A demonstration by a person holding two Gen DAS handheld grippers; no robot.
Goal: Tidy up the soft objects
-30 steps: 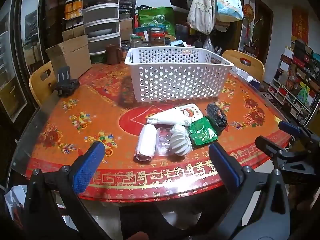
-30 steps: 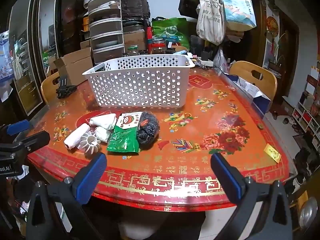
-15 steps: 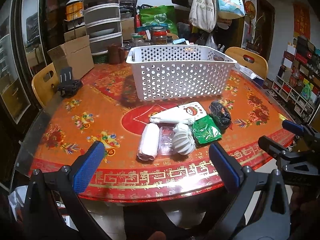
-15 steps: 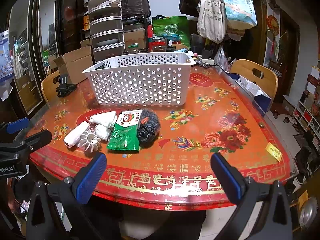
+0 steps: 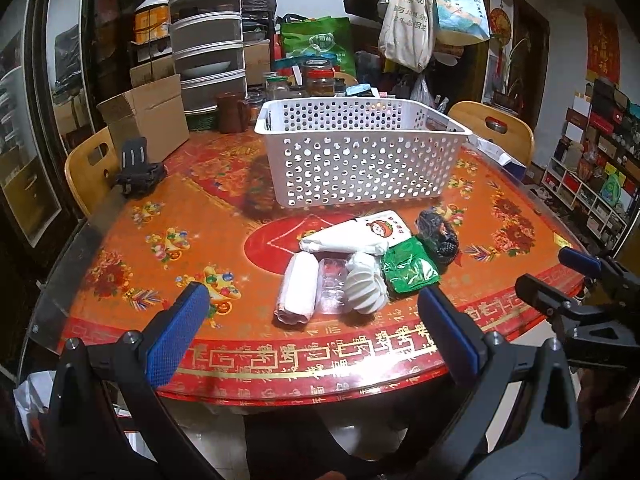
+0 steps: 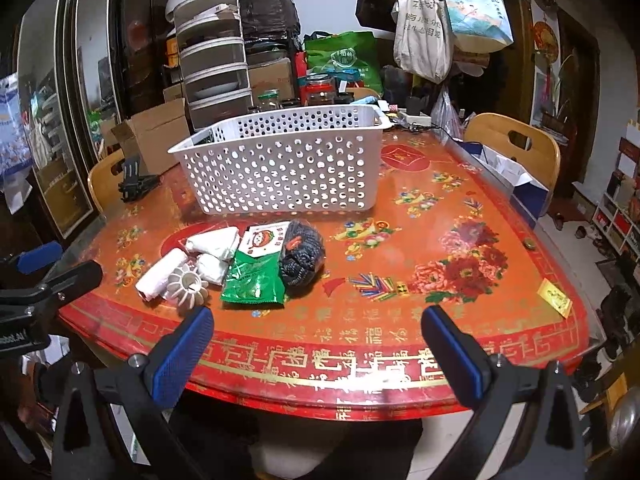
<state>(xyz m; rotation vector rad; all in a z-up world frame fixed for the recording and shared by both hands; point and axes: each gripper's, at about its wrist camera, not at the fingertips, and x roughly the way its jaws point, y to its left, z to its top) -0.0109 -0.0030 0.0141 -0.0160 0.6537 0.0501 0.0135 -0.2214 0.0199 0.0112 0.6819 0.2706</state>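
A pile of soft items lies on the red table in front of a white perforated basket [image 5: 360, 152] [image 6: 280, 168]: a white roll [image 5: 298, 294] [image 6: 160, 274], a white ribbed puff [image 5: 366, 288] [image 6: 188, 284], a white pouch with a cartoon label [image 5: 352, 236] [image 6: 262, 242], a green packet [image 5: 410, 270] [image 6: 254, 280] and a dark mesh bundle [image 5: 438, 236] [image 6: 302, 256]. My left gripper [image 5: 312, 328] is open and empty at the near table edge before the pile. My right gripper [image 6: 316, 344] is open and empty, right of the pile.
Wooden chairs [image 5: 90, 168] [image 6: 516, 148] stand at both sides. A black clamp stand [image 5: 138, 172] sits at the left of the table. A cardboard box [image 5: 148, 116], stacked trays, jars and hanging bags [image 6: 424, 32] crowd the back. A blue-white box [image 6: 508, 184] lies at the right edge.
Both grippers have drifted slightly forward over the near table edge; the view has shifted a little. The items and basket have not moved.
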